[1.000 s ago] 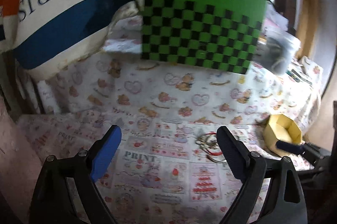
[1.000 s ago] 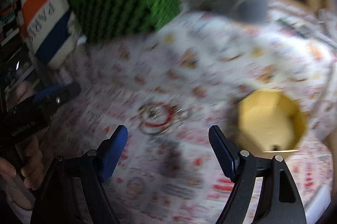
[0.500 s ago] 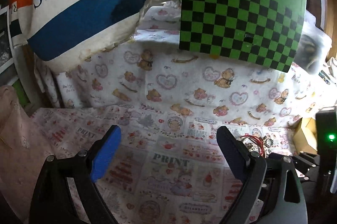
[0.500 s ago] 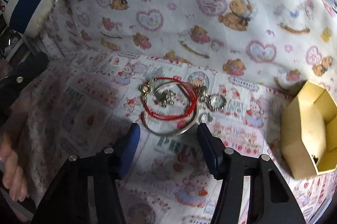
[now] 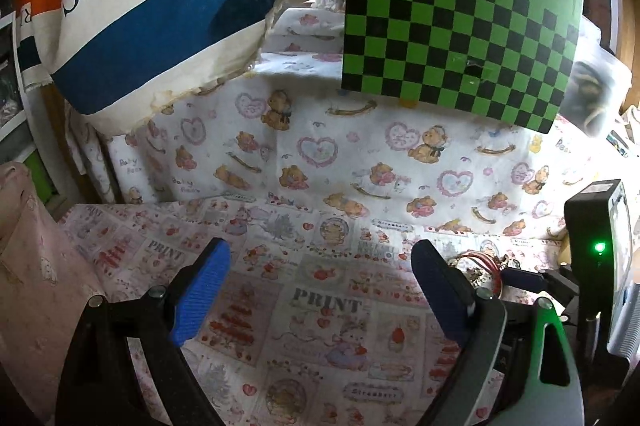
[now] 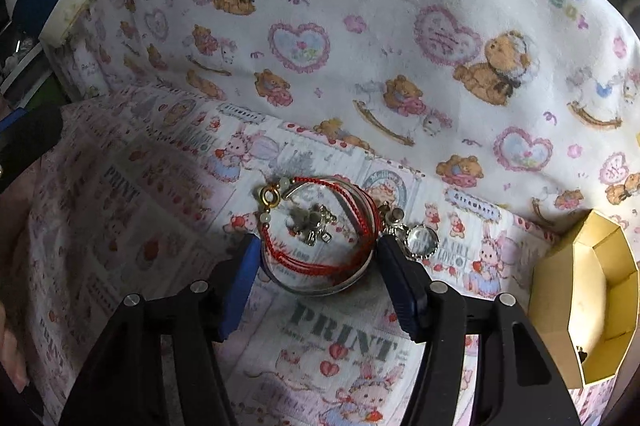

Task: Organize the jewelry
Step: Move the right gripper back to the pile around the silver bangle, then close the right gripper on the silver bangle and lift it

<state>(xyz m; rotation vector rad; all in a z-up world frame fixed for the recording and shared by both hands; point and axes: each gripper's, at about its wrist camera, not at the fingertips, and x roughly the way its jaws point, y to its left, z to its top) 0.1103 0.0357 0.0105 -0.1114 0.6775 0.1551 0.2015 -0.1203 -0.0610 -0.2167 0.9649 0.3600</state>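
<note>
A pile of jewelry lies on the printed cloth: a silver bangle (image 6: 320,292), a red cord bracelet (image 6: 304,264), a small metal charm (image 6: 314,226) and a round pendant (image 6: 420,240). My right gripper (image 6: 318,240) points down over the pile with a pad against each side of the bangle; its jaws are opening slightly, and the bangle and red bracelet lie between them on the cloth. My left gripper (image 5: 320,250) hovers open over bare cloth, left of the jewelry (image 5: 476,262), with nothing between its fingers. An open yellow box (image 6: 560,290) stands to the right.
Teddy-bear cloth (image 6: 400,26) rises behind the printed cloth. A green checkered board (image 5: 460,38) and a striped PARIS cushion (image 5: 140,6) lean at the back. The right gripper's body with a green light (image 5: 599,247) is close on the left gripper's right. A person's fingers (image 6: 12,358) show at far left.
My right gripper came down onto the jewelry pile and narrowed until its pads flank the bangle. The left view swung so the board and cushion shifted right; its jaws stayed wide.
</note>
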